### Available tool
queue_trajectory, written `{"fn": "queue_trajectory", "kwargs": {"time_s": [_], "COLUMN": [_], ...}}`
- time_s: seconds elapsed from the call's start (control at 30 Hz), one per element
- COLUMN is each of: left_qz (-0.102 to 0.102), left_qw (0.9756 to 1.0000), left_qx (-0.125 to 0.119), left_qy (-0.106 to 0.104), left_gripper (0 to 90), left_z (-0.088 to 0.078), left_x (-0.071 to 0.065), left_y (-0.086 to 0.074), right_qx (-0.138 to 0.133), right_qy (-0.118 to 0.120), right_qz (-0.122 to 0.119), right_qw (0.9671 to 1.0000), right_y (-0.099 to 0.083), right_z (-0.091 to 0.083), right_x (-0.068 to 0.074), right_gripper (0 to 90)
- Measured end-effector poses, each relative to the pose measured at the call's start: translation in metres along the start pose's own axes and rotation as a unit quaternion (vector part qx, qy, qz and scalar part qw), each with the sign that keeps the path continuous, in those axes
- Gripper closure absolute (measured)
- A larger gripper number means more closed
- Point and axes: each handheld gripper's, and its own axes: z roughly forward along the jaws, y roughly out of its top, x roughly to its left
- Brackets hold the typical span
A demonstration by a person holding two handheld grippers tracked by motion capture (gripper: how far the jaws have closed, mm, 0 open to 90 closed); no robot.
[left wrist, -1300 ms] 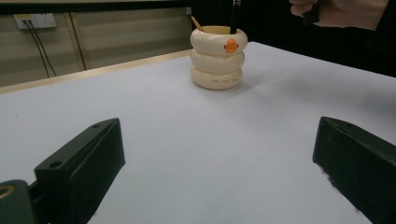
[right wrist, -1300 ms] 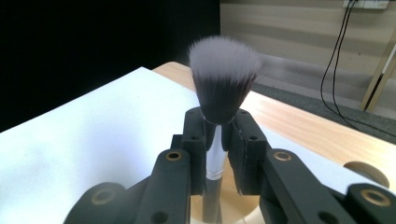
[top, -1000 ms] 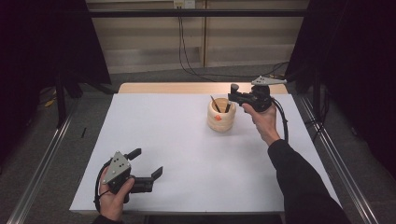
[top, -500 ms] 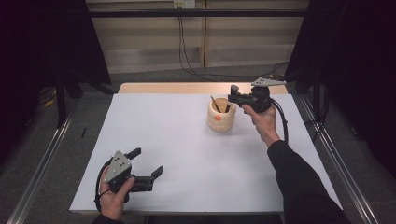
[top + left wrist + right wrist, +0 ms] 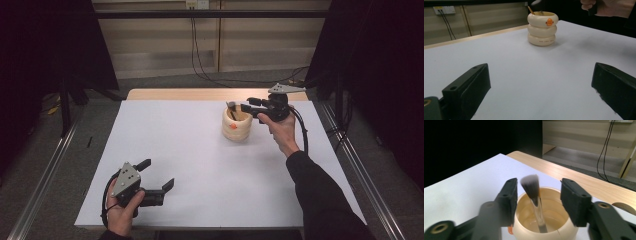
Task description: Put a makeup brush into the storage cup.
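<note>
A cream ringed cup (image 5: 237, 126) with an orange duck mark (image 5: 549, 22) stands at the far right of the white table. A makeup brush (image 5: 532, 185) stands in it, bristles up and handle down inside. My right gripper (image 5: 239, 106) hovers over the cup's rim. Its jaws have just been opening and now stand either side of the brush (image 5: 231, 111) without touching it. My left gripper (image 5: 159, 173) rests at the near left, open, with nothing between its jaws. In the left gripper view the cup (image 5: 542, 28) is far ahead of them.
The white sheet (image 5: 190, 150) covers the table, and a strip of bare wood (image 5: 200, 94) runs along its far edge. Metal rails (image 5: 47, 175) flank both sides. Cables (image 5: 197, 45) lie on the floor beyond the table.
The right gripper's jaws have parted and let go of the brush, which stands in the cup. Neither hand has shifted.
</note>
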Motion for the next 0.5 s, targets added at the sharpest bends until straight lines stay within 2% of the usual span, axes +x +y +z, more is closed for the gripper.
{"fn": "queue_trajectory", "kwargs": {"time_s": [0.1, 0.3, 0.33, 0.5], "left_qz": [0.0, 0.001, 0.001, -0.004], "left_qw": [1.0, 1.0, 1.0, 1.0], "left_qx": [0.0, 0.0, 0.0, -0.001], "left_qy": [0.001, -0.003, 0.0, 0.002], "left_gripper": [1.9, 1.9, 1.9, 1.9], "left_z": [-0.0001, -0.0001, -0.0001, -0.0008], "left_x": [0.0002, 0.0009, 0.0006, 0.0011], "left_y": [-0.0001, -0.0001, -0.0001, -0.0007], "right_qx": [-0.001, -0.016, -0.015, -0.019], "right_qy": [-0.009, -0.015, -0.015, -0.033], "right_qz": [0.001, 0.014, 0.008, 0.013], "right_qw": [1.0, 0.9997, 0.9997, 0.9992], "right_y": [-0.0007, -0.0037, -0.0047, -0.0054], "right_z": [0.0005, -0.0001, 0.0, -0.0027], "right_x": [0.0005, -0.002, -0.0028, -0.0039], "right_gripper": [27.5, 5.6, 3.6, 6.2]}}
